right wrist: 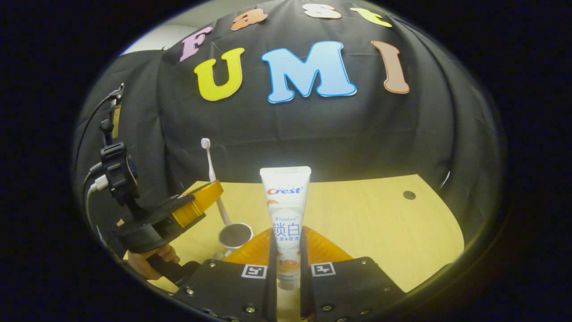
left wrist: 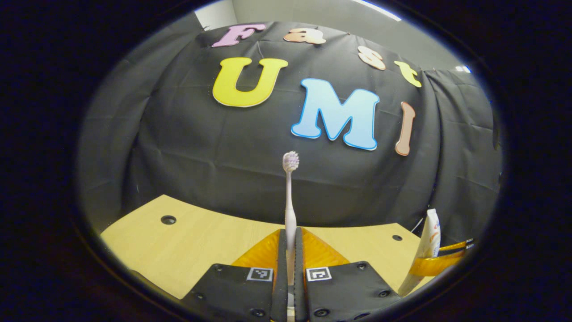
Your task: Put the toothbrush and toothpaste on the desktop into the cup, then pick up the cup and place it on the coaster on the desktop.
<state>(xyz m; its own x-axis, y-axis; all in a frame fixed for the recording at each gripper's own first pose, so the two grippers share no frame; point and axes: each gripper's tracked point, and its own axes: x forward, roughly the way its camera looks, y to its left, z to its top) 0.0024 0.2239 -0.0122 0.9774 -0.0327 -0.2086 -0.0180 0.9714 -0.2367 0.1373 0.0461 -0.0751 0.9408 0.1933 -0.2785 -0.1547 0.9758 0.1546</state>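
Right gripper view: toothbrush [right wrist: 213,179] base hidden behind left claw [right wrist: 203,199].

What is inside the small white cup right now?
The round white cup on the wooden desktop has a dark interior; nothing visibly rests inside. The pink toothbrush, held in the left hand-held gripper, stands over it, lower end near the rim.

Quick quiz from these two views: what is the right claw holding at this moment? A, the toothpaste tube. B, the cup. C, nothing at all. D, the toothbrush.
A: in the right gripper view the right claw has both fingers pressed on the upright toothpaste tube, while the toothbrush sits in the left claw, above the cup.
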